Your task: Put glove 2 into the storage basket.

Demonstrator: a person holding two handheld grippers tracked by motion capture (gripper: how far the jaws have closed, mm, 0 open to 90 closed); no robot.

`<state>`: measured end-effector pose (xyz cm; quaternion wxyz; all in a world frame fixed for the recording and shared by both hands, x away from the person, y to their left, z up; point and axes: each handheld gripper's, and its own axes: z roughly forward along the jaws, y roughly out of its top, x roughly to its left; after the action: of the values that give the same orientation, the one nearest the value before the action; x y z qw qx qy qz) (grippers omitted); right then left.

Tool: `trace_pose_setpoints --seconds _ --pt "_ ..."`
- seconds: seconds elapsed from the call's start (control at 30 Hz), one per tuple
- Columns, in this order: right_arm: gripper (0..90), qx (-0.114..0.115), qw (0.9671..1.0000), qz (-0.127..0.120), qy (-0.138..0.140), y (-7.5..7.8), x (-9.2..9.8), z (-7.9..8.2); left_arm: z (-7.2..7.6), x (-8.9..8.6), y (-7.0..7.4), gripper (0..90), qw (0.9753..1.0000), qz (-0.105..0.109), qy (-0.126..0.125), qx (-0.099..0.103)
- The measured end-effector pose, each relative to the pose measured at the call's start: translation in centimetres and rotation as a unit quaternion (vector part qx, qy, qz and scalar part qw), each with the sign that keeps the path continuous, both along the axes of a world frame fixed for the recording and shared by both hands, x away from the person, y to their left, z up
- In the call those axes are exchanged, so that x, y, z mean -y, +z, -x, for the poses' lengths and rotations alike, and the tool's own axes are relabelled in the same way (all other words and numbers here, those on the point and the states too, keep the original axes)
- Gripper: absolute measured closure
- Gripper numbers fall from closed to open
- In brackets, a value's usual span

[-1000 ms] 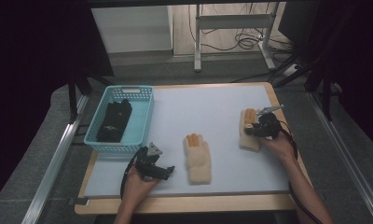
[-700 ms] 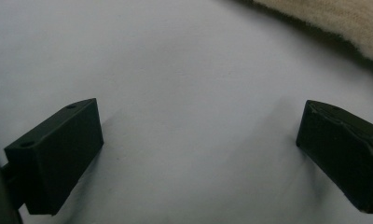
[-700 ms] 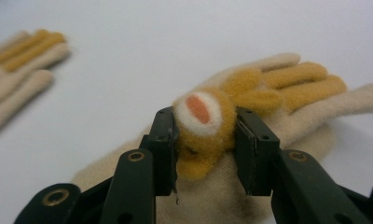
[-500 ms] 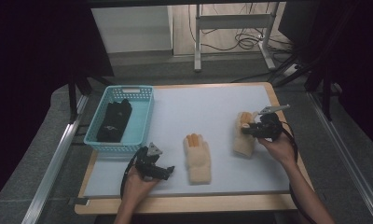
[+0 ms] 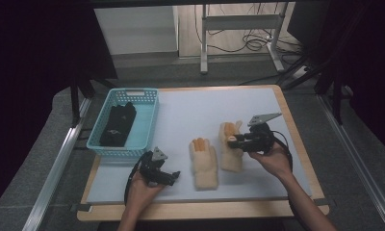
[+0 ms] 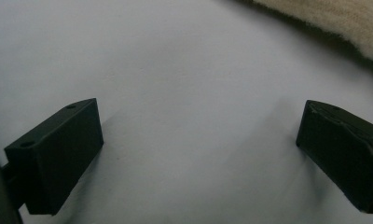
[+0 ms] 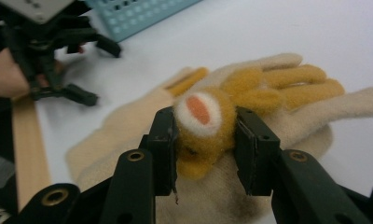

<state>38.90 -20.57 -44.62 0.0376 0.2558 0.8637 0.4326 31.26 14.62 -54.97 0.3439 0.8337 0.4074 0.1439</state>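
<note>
Right gripper view: jaws pinch glove (image 7: 208,126) fingertip

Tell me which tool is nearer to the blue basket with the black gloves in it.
Left. The left tool sits on the table just in front of the blue basket; the right tool is farther off, clamped on a cream glove.

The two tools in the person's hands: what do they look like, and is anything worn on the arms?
Both tools are black. The left tool has two blocky jaws, a small grey three-cornered plate on top and a black cable looping beside the hand. The right tool carries a larger grey plate and a black cable too; its jaw arms show round screw holes. The forearms are bare, with no sleeves.
</note>
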Motion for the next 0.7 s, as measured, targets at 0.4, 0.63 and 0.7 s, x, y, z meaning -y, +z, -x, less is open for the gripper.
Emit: trace_pose_setpoints --seconds 0.4,0.63,0.7 --pt "60.9 -0.007 0.9971 0.023 0.072 -1.2 -7.0 2.0 0.0 0.0 0.0 0.7 1.0000 0.000 -0.001 0.000" --pt "60.7 -0.009 0.9958 0.061 0.068 -3.0 -8.6 2.1 0.0 0.0 0.0 0.7 1.0000 0.000 0.000 0.000" --pt "60.6 -0.001 0.9956 0.068 0.065 -3.3 -8.6 2.1 0.0 0.0 0.0 0.7 1.0000 0.000 0.000 0.000"
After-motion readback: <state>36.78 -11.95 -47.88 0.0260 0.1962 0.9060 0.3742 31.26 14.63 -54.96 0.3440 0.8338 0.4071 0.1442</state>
